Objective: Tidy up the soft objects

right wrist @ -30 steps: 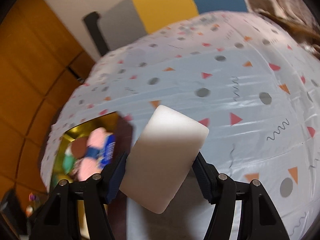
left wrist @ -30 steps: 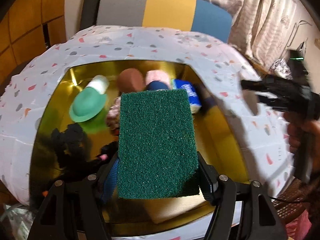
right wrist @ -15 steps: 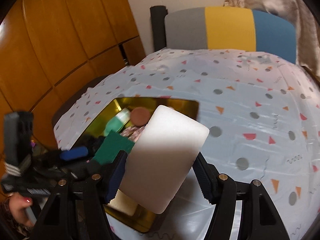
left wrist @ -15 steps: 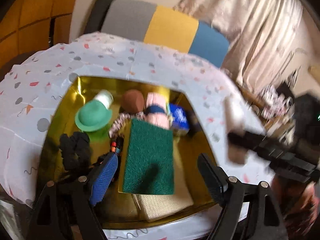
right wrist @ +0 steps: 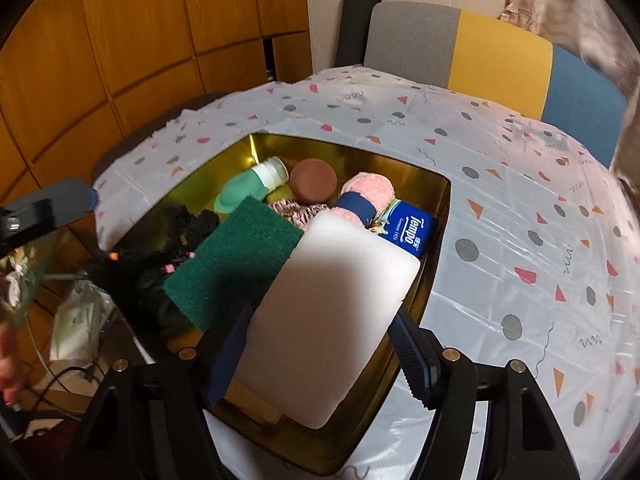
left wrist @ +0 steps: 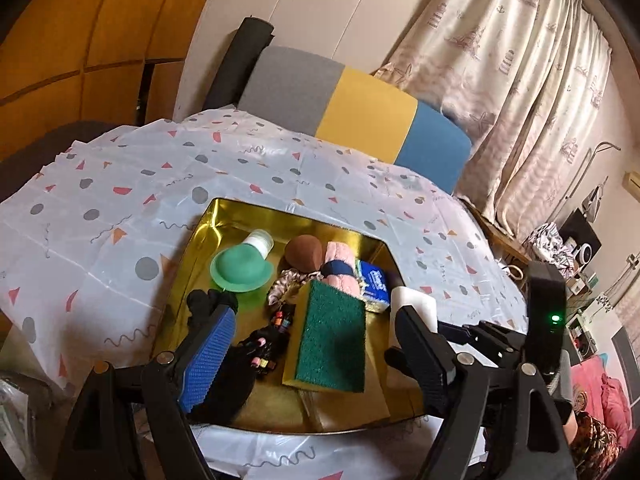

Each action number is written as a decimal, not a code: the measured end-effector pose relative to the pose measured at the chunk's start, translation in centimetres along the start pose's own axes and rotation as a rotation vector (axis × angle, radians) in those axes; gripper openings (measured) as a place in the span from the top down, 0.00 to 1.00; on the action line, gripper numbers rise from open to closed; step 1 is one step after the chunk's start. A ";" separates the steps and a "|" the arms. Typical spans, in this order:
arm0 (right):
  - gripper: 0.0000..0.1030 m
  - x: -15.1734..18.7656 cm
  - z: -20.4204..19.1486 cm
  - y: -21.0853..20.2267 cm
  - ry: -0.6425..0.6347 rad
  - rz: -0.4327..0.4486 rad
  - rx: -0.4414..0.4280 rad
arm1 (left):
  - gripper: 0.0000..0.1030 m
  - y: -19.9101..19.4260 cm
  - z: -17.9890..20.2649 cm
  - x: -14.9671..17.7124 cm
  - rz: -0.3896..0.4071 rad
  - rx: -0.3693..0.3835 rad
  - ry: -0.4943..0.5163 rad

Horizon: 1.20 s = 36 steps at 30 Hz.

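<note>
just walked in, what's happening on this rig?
A person with two handheld grippers is packing soft items into a gold box on the table. The right gripper is shut on a white sponge and holds it over the box. The left gripper is open and empty; the green scrub sponge lies in the box beside a pink towel roll, a tissue pack and a green bottle.

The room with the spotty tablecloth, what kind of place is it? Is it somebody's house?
Probably yes, a lived-in home. There are patterned curtains, a striped chair at the table, and wooden cupboard doors along the wall.
</note>
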State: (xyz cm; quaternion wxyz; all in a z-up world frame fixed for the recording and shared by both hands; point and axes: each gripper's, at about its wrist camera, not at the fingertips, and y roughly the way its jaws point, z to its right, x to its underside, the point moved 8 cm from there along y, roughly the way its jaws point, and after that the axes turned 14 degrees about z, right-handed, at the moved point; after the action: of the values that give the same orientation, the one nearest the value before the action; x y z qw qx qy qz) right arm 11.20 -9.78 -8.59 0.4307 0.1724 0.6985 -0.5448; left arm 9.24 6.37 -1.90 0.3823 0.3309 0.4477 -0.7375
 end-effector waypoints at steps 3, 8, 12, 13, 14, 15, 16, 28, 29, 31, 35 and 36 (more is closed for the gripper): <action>0.29 0.3 0.5 0.9 -0.001 -0.009 0.029 | 0.19 0.0 -0.4 0.5 -0.025 -0.025 -0.003; 0.20 0.6 1.1 1.8 0.013 -0.021 0.039 | 0.19 -0.1 -1.1 1.0 -0.044 -0.060 -0.012; 0.04 -0.1 1.1 1.0 0.012 0.032 0.048 | 0.19 -0.2 -1.1 1.0 -0.044 -0.062 -0.019; 0.04 -0.3 1.1 0.7 0.015 0.043 0.046 | 0.19 -0.3 -1.1 1.0 -0.042 -0.061 -0.019; 0.04 -0.4 1.2 0.4 0.021 0.052 0.043 | 0.19 -0.2 -1.0 1.0 -0.042 -0.065 -0.016; 0.04 -0.5 1.2 0.1 0.030 0.061 0.039 | 0.19 -0.2 -1.0 1.0 -0.046 -0.072 -0.010; 0.04 -0.6 1.3 -0.2 0.041 0.068 0.041 | 0.19 -0.2 -0.9 1.1 -0.051 -0.075 -0.006; 0.00 -0.2 1.4 -3.1 0.111 0.091 0.136 | 0.20 0.2 -0.9 2.2 -0.102 -0.144 0.001; 0.00 -0.3 1.3 -3.3 0.109 0.090 0.148 | 0.20 0.2 -0.9 2.2 -0.099 -0.149 0.008; 0.00 -0.3 1.2 -3.5 0.115 0.087 0.160 | 0.20 0.1 -0.9 2.2 -0.093 -0.168 0.024; 0.00 -0.5 1.0 -4.0 0.135 0.091 0.168 | 0.20 -0.2 -1.1 2.1 -0.082 -0.193 0.049; 0.00 -0.5 0.9 -4.0 0.137 0.090 0.172 | 0.20 -0.3 -1.1 2.0 -0.079 -0.200 0.055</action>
State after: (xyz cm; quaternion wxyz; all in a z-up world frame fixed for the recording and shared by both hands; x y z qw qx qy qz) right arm 8.98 -11.83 -5.78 0.3897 0.2768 0.6685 -0.5697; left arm 8.15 6.94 -3.89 0.3716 0.2936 0.5419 -0.6943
